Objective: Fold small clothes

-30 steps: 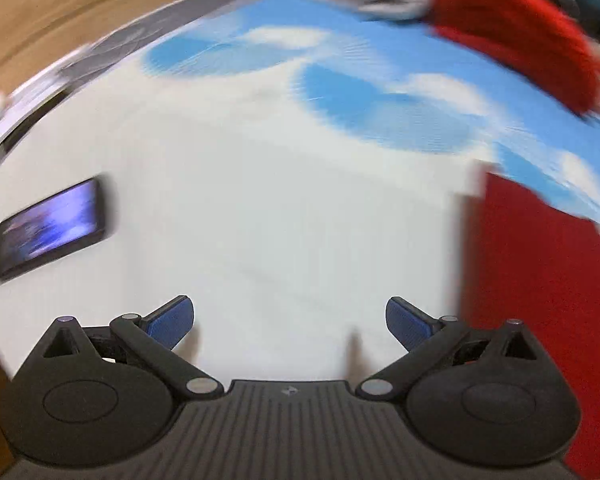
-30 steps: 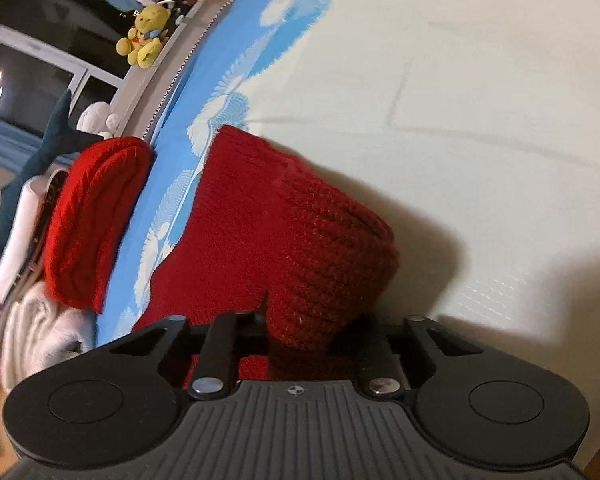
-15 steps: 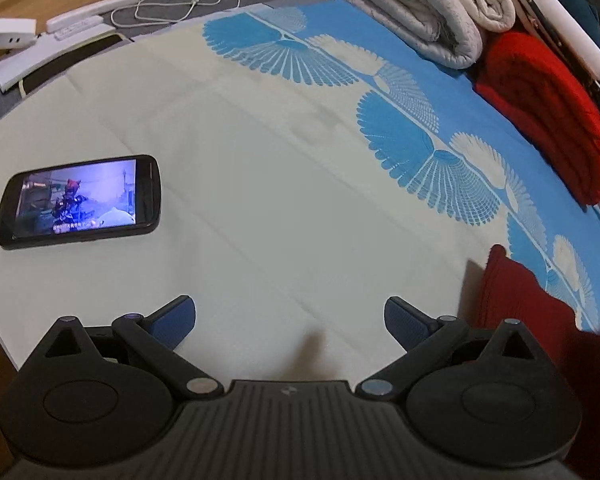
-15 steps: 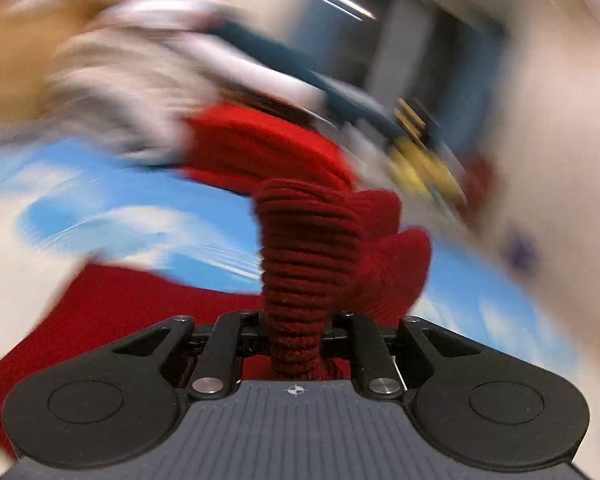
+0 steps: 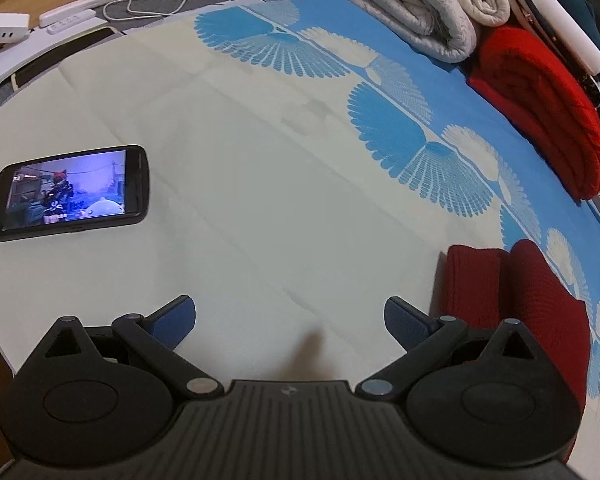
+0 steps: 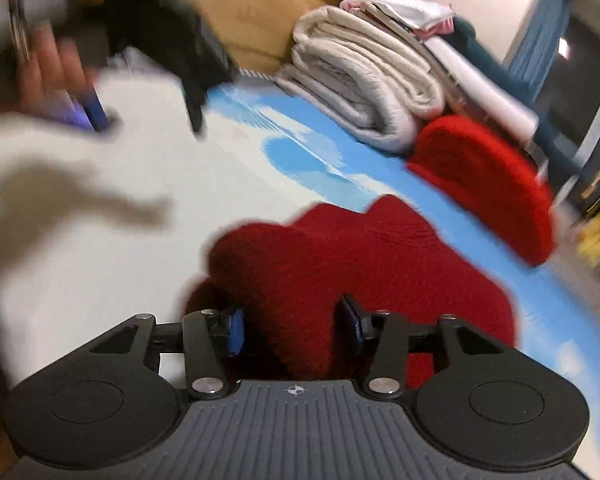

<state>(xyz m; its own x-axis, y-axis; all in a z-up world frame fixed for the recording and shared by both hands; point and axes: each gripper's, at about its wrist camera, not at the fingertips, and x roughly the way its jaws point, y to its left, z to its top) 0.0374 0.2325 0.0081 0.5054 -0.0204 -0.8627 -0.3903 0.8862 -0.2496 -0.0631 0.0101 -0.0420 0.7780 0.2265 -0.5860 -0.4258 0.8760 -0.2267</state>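
Now my right tool (image 6: 292,326) has just been opening, the dark red knit (image 6: 352,264) loose between its jaws beside the phone's (image 5: 70,192) mat; left tool (image 5: 288,318) gapes empty. I'd withdraw slowly, sparing the fold.

Folded dark-red knit garment (image 6: 364,264) on bedsheet (image 5: 260,220)

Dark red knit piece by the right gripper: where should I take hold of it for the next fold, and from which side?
Probably take the dark red knit garment at its near bunched edge, straight ahead of the right gripper, whose jaws have just been opening with the knit between them. That edge humps up off the sheet, giving the fingers thickness to pinch. The left gripper is open over bare sheet.
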